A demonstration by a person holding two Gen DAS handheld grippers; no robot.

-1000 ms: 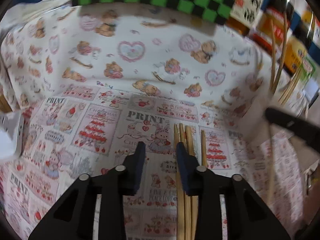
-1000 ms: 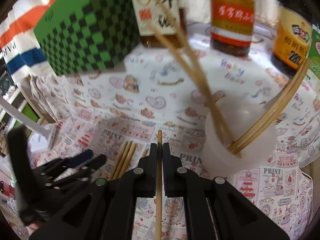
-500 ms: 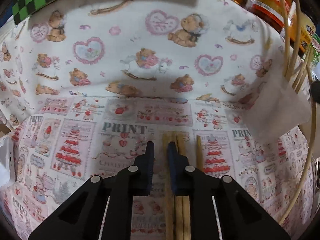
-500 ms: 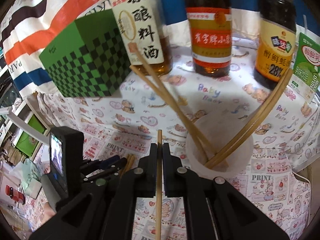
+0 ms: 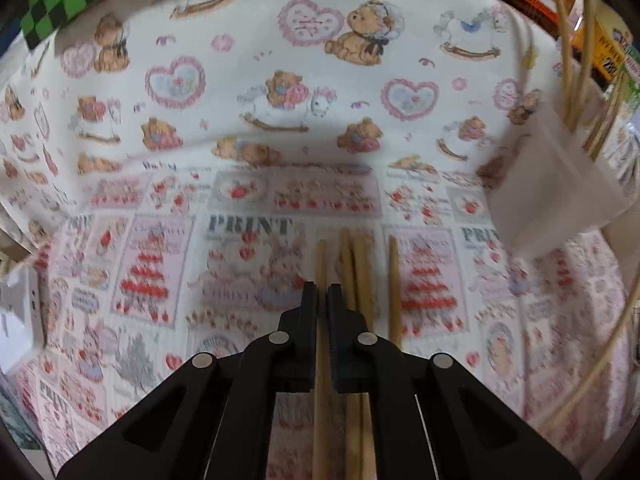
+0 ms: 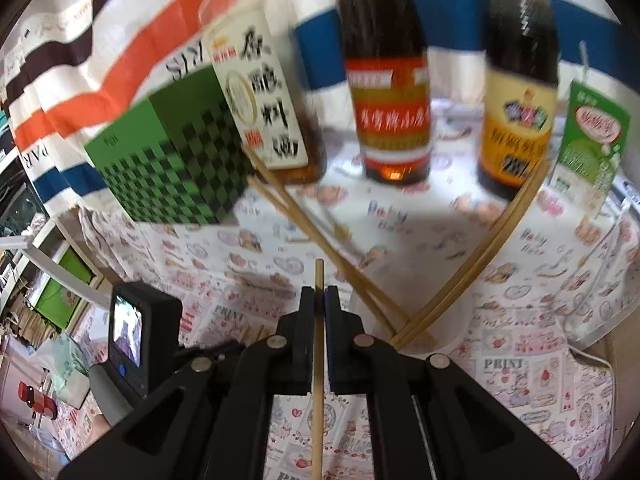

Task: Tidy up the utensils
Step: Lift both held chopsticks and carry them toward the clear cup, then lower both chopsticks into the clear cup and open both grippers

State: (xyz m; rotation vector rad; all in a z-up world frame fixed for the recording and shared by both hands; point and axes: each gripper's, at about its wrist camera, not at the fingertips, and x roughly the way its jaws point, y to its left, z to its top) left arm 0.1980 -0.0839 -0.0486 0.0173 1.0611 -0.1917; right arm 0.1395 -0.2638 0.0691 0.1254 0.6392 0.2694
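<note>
Several bamboo chopsticks (image 5: pixel 362 264) lie side by side on the printed tablecloth (image 5: pixel 248 128) in the left wrist view. My left gripper (image 5: pixel 321 294) is shut on the leftmost chopstick (image 5: pixel 320 258), low over the cloth. My right gripper (image 6: pixel 316 294) is shut on one chopstick (image 6: pixel 319 276), held up in the air just left of a white cup (image 6: pixel 448 344). The cup holds several chopsticks (image 6: pixel 332 252) that lean out both ways; it also shows at the right edge of the left wrist view (image 5: pixel 560 184).
A green checked box (image 6: pixel 168 156), three sauce bottles (image 6: pixel 388 96) and a green carton (image 6: pixel 592 140) stand along the back. The left gripper's camera body (image 6: pixel 136 340) is at lower left in the right wrist view. A white object (image 5: pixel 20 320) lies at the left.
My left gripper moved in over the loose chopsticks and its jaws closed on the leftmost one. My right gripper rose with its chopstick, so the cup sits lower in its view.
</note>
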